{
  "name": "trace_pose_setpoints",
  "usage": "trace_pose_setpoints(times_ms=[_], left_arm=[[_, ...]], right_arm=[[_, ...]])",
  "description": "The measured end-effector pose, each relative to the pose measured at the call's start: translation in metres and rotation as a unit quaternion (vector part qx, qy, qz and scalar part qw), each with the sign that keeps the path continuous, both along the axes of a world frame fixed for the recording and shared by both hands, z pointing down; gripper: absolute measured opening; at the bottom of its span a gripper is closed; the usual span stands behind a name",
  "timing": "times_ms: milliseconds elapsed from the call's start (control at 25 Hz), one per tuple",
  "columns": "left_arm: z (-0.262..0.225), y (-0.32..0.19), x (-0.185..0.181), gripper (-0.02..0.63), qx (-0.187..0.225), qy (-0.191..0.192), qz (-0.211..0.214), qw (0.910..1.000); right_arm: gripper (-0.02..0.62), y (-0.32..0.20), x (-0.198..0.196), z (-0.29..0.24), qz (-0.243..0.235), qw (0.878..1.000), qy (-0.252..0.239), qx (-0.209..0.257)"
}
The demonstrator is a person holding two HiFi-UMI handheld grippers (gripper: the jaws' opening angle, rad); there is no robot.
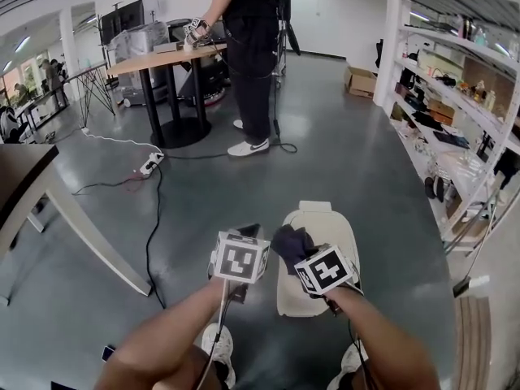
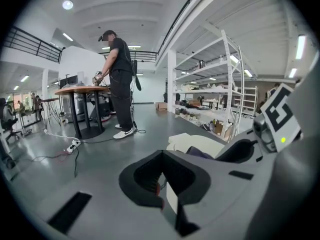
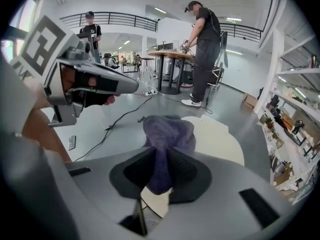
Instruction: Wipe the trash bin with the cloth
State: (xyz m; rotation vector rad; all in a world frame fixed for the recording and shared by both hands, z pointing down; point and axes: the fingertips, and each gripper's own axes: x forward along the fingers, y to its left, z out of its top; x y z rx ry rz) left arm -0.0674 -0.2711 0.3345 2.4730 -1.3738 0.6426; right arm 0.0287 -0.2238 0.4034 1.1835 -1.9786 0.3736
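**Position of parts**

- The trash bin [image 1: 318, 218] stands on the floor in the lower centre of the head view. Its cream top faces up, and its long axis runs from the bottom of the frame toward the top.
- The right claw [image 1: 302, 252] is over the near left part of the bin top. Its jaws are closed on the cloth [image 1: 291, 242], a dark purple bunch that stands forward of the jaw tips. In the right gripper view the cloth [image 3: 167, 134] lies over the bin's pale top [image 3: 220, 139]. Whether it touches the surface cannot be told.
- The left claw [image 1: 246, 236] is just beside the bin's left edge, over bare floor. In the left gripper view its jaws [image 2: 161, 180] stand together with nothing visible between them.

**Governing relation**

The right claw is the nearer of the two. The bin surface lies directly below it and extends ahead of it toward the top of the frame.

**Assessment**

Most of the top remains uncovered ahead of the cloth. The next stroke would probably need to run along the bin's long axis.
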Motion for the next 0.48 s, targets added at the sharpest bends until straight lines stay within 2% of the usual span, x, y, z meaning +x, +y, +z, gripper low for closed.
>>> trace_pose_setpoints(times_ms=[200, 480], left_arm=[[0.003, 0.006, 0.0, -0.001, -0.031, 0.061, -0.006, 0.9977], [-0.008, 0.013, 0.02, 0.0, 0.005, 0.031, 0.014, 0.9994]], right_arm=[[0.075, 0.001, 0.005, 0.0, 0.012, 1.0, -0.004, 0.006], [0.075, 0.005, 0.038, -0.003, 0.039, 0.999, -0.011, 0.013]])
